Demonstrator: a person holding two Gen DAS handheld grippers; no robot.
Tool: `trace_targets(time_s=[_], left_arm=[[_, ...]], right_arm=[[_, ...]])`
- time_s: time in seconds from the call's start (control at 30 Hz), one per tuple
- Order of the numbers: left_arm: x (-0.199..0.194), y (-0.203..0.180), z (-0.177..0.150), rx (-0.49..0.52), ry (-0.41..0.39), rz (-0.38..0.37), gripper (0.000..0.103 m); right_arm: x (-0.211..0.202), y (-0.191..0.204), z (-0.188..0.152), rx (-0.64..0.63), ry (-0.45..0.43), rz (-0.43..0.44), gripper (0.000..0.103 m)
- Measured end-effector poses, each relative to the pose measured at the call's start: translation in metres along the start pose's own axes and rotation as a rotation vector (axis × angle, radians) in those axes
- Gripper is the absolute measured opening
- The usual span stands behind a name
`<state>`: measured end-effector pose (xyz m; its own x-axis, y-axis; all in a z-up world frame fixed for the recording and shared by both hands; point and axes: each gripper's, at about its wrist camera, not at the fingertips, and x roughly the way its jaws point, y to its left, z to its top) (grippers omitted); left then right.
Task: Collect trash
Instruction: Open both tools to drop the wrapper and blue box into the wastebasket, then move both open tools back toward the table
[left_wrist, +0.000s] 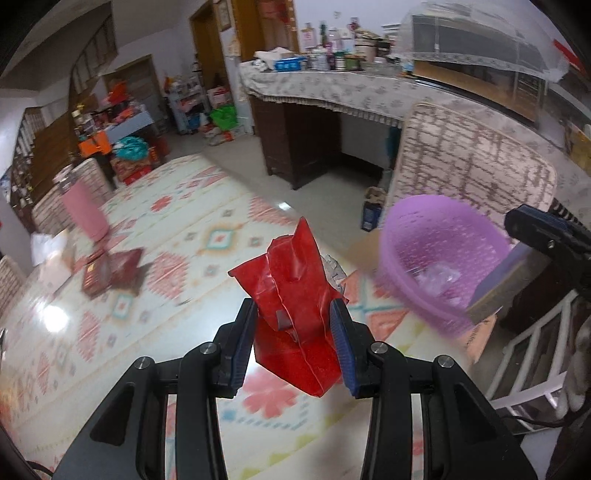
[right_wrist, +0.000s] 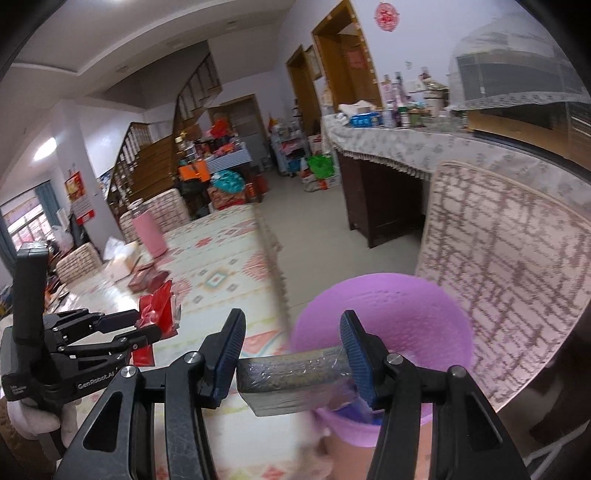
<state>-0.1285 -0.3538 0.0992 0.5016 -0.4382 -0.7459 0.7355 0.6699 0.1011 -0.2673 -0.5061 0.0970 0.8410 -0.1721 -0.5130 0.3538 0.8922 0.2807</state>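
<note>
My left gripper (left_wrist: 293, 317) is shut on a crumpled red wrapper (left_wrist: 295, 295) and holds it above the patterned table (left_wrist: 147, 332). It also shows in the right wrist view (right_wrist: 146, 326), with the red wrapper (right_wrist: 157, 310) in it. My right gripper (right_wrist: 291, 345) is shut on a flat grey-and-purple box (right_wrist: 291, 373) at the rim of a purple basket (right_wrist: 406, 314). In the left wrist view the purple basket (left_wrist: 439, 258) is to the right of the wrapper, with clear plastic trash (left_wrist: 439, 280) inside, and the right gripper (left_wrist: 546, 236) reaches in from the right.
A pink cup (left_wrist: 83, 210) and a dark red box (left_wrist: 110, 271) sit on the far left of the table. A padded chair (left_wrist: 469, 166) stands behind the basket. A covered sideboard (left_wrist: 332, 88) with bottles lines the back wall.
</note>
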Motion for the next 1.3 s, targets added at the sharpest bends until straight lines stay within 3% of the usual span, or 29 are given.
trace_targets(time_s=[0.27,0.6,0.67,0.87,1.03,1.3], left_arm=[[0.032,-0.047,0.052,0.036,0.016,-0.126,0.039],[0.067,-0.083,0.09,0.038,0.035,-0.248,0.04],[0.073,-0.086,0.092,0.033,0.041,-0.283,0.048],[0.063,-0.078,0.075,0.04,0.014,-0.241,0.074],[0.047,-0.06,0.055,0.053,0.008,-0.153,0.078],[0.023,-0.022,0.016,0.026,0.004,-0.096,0.078]], right_arm=[[0.004,-0.054,0.017,0.081,-0.008,-0.078,0.058],[0.019,-0.094,0.024,0.15,0.009,-0.122,0.058],[0.024,-0.1,0.023,0.18,0.016,-0.118,0.059],[0.023,-0.101,0.017,0.221,0.015,-0.102,0.063],[0.023,-0.088,0.013,0.212,0.024,-0.075,0.066],[0.019,-0.042,0.011,0.162,-0.006,-0.032,0.074]])
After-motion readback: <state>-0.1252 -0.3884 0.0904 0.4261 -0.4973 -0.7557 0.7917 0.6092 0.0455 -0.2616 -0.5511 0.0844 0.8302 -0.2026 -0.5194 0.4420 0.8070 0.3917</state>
